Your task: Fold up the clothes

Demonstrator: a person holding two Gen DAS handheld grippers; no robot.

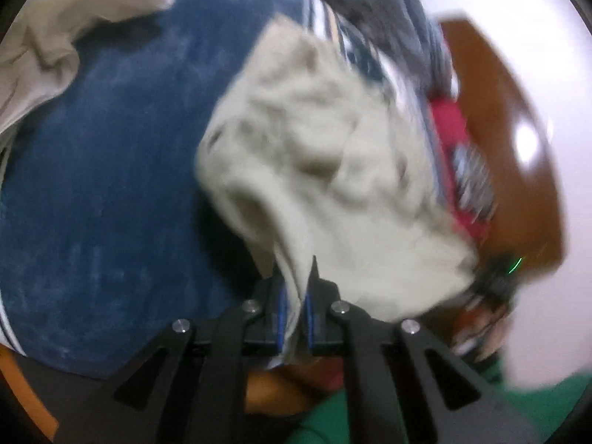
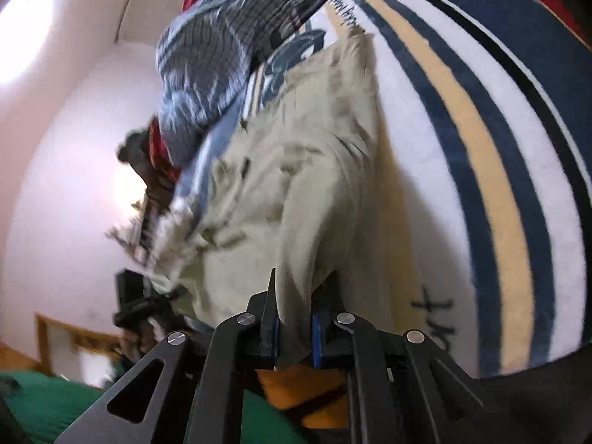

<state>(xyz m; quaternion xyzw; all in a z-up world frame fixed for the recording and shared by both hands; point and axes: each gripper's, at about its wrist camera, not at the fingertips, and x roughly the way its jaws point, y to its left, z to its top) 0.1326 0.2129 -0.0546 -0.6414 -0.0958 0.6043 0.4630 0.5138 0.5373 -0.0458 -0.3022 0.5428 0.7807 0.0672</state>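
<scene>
A beige garment (image 1: 325, 170) hangs crumpled and lifted above a blue blanket (image 1: 111, 170). My left gripper (image 1: 296, 277) is shut on one edge of it, cloth pinched between the blue pads. In the right wrist view the same beige garment (image 2: 288, 192) stretches away from my right gripper (image 2: 294, 288), which is shut on another edge of it. The other gripper (image 2: 140, 307) shows at the garment's far corner on the left, held by a hand. The picture is blurred by motion.
A second beige cloth (image 1: 66, 26) lies at the upper left on the blanket. A grey-blue checked garment (image 2: 222, 48) and a red cloth (image 1: 451, 122) lie at the far end. The striped blue, white and tan blanket (image 2: 481, 148) runs on the right. A wooden headboard (image 1: 499, 129) and pale wall are behind.
</scene>
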